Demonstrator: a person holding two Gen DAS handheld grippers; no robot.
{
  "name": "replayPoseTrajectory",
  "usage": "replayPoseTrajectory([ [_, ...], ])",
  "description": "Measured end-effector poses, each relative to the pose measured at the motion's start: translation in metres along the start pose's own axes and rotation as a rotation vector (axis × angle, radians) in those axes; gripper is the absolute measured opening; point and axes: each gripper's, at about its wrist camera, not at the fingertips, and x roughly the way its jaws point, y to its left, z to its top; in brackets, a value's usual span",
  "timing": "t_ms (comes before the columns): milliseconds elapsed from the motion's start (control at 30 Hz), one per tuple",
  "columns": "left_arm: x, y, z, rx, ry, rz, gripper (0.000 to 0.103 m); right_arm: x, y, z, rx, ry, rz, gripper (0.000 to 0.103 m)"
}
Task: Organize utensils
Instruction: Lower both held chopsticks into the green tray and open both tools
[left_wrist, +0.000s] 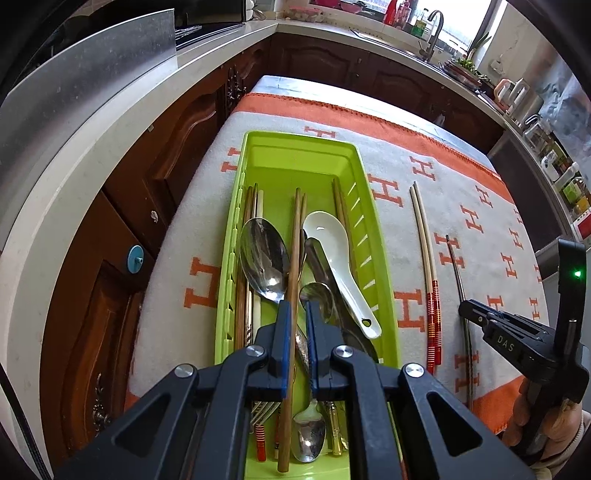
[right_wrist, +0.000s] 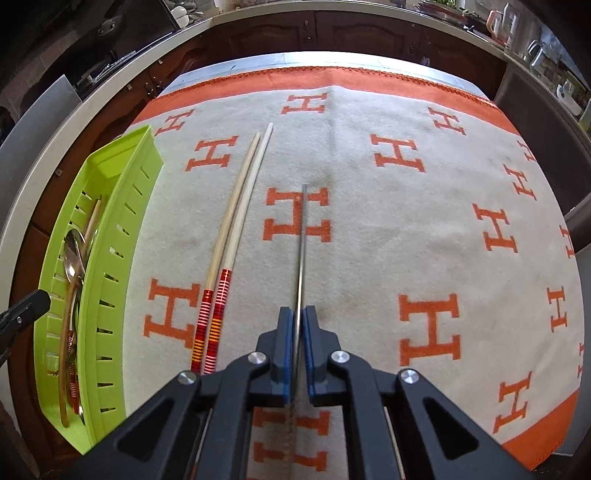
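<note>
A lime-green utensil tray (left_wrist: 369, 236) (right_wrist: 110, 258) holds several chopsticks, metal spoons, a fork and a white ceramic spoon (left_wrist: 332, 236). My left gripper (left_wrist: 297, 308) hangs over the tray's near half, its pads shut on a brown wooden chopstick (left_wrist: 297, 229) that runs lengthwise over the spoons. My right gripper (right_wrist: 298, 314) (left_wrist: 466, 306) is shut on a thin metal chopstick (right_wrist: 303, 236) (left_wrist: 456, 266) lying on the cloth to the right of the tray. A pale chopstick pair with red-striped handles (right_wrist: 236, 229) (left_wrist: 424, 251) lies between tray and metal chopstick.
A grey cloth (right_wrist: 424, 229) with orange H letters and an orange border covers the table. Dark wooden cabinets (left_wrist: 173, 155) and a pale counter ring the table on the left and far side. A sink faucet (left_wrist: 434, 29) stands far right. A hand (left_wrist: 524, 417) holds the right gripper.
</note>
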Motion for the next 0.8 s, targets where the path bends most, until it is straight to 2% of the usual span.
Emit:
replayPoseTrajectory([
  [67,-0.001,-0.001,0.0,-0.002,-0.004,0.006,0.016,0.002,-0.002,0.002,0.022,0.01,0.025,0.005],
  [100,-0.001,-0.001,-0.001,0.001,-0.007,0.012,0.023,0.0,-0.005,0.002,0.038,0.013,0.044,0.005],
  [167,-0.003,-0.001,-0.001,0.003,-0.016,0.015,0.029,0.0,-0.006,0.005,0.059,0.015,0.068,0.005],
  [267,-0.007,-0.001,-0.002,-0.003,-0.032,0.02,0.049,-0.013,-0.008,0.01,0.081,0.003,0.13,0.005],
  [333,-0.011,0.001,-0.002,-0.007,-0.049,0.033,0.066,-0.024,-0.005,0.015,0.091,-0.004,0.201,0.005],
  [533,-0.026,0.01,-0.002,-0.016,-0.108,0.071,0.081,-0.05,0.026,0.028,0.054,0.01,0.37,0.005],
  [667,-0.036,0.019,-0.004,-0.03,-0.142,0.113,0.083,-0.058,0.061,0.035,-0.015,0.027,0.425,0.005],
  [800,-0.042,0.03,-0.008,-0.05,-0.159,0.159,0.083,-0.049,0.092,0.043,-0.042,0.07,0.47,0.005],
])
